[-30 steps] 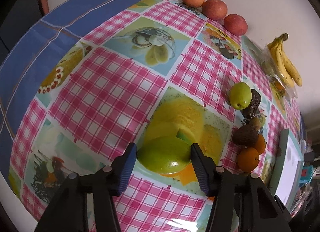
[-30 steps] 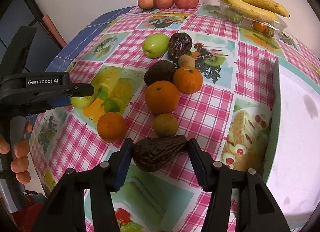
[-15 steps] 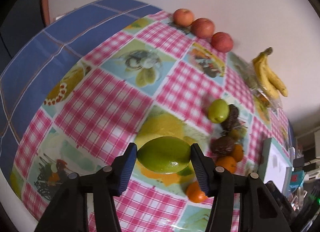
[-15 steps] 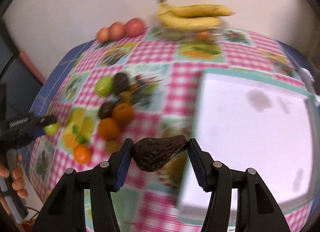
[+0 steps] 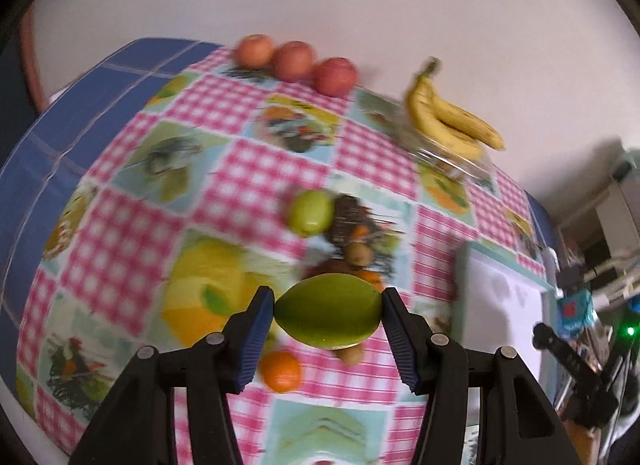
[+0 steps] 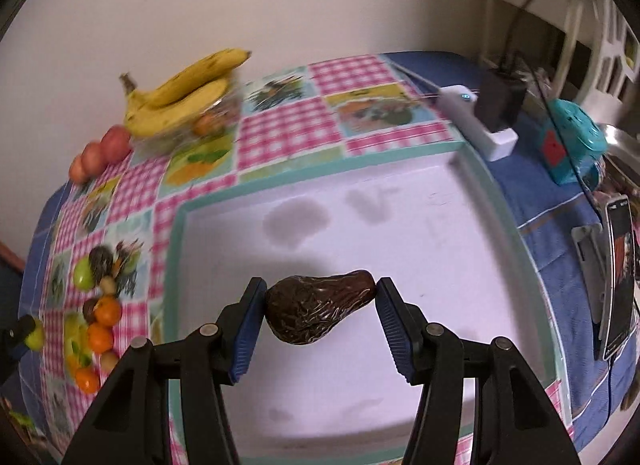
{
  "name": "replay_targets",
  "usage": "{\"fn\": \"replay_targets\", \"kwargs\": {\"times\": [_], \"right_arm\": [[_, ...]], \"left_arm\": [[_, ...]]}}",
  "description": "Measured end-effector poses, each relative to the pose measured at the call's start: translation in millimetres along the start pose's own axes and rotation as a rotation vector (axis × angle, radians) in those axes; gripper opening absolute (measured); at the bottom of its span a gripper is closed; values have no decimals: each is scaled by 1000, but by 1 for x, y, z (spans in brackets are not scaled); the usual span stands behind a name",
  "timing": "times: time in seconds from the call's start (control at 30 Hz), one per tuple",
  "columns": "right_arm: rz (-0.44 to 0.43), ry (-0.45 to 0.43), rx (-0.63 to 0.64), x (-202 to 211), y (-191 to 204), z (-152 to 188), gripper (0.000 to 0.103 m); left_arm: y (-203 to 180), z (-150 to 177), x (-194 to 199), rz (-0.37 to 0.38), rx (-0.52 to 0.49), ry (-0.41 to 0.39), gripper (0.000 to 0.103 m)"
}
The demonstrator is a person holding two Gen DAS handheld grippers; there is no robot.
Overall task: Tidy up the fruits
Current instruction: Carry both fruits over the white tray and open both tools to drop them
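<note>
Two tongs loaded: L point(image 5: 328, 313) w/ green fruit point(image 5: 329, 316), R point(image 6: 320, 311) w/ dark avocado point(image 6: 318, 308).

Left gripper point(image 5: 328, 315) clamped on fruit; right gripper point(image 6: 320, 311) likewise.

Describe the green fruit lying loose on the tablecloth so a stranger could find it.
Start at the white tray with the teal rim, then look left to the small cluster of fruit on the checked tablecloth. The green fruit lies at the cluster's far end, beside a dark wrinkled fruit; it is the only smooth green one lying there.
</note>
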State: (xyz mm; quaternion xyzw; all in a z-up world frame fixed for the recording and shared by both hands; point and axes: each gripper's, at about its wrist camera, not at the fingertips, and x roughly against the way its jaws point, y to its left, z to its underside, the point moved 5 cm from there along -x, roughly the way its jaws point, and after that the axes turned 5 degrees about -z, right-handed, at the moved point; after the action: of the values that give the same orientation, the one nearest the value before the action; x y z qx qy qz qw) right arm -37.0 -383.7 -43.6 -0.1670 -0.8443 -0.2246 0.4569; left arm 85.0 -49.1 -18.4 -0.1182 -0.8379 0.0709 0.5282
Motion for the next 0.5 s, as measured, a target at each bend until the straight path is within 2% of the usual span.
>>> {"fn": "replay_targets", "kwargs": {"times": [0.27,0.5], "right_arm": [[41,-16,-30,-3,-23,-11,58],[66,-13,-44,-13,-39,-22,58]], "left_arm": [[-99,7,-26,61,-194,30,58],[-167,16,-57,65,-344,44,58]]}}
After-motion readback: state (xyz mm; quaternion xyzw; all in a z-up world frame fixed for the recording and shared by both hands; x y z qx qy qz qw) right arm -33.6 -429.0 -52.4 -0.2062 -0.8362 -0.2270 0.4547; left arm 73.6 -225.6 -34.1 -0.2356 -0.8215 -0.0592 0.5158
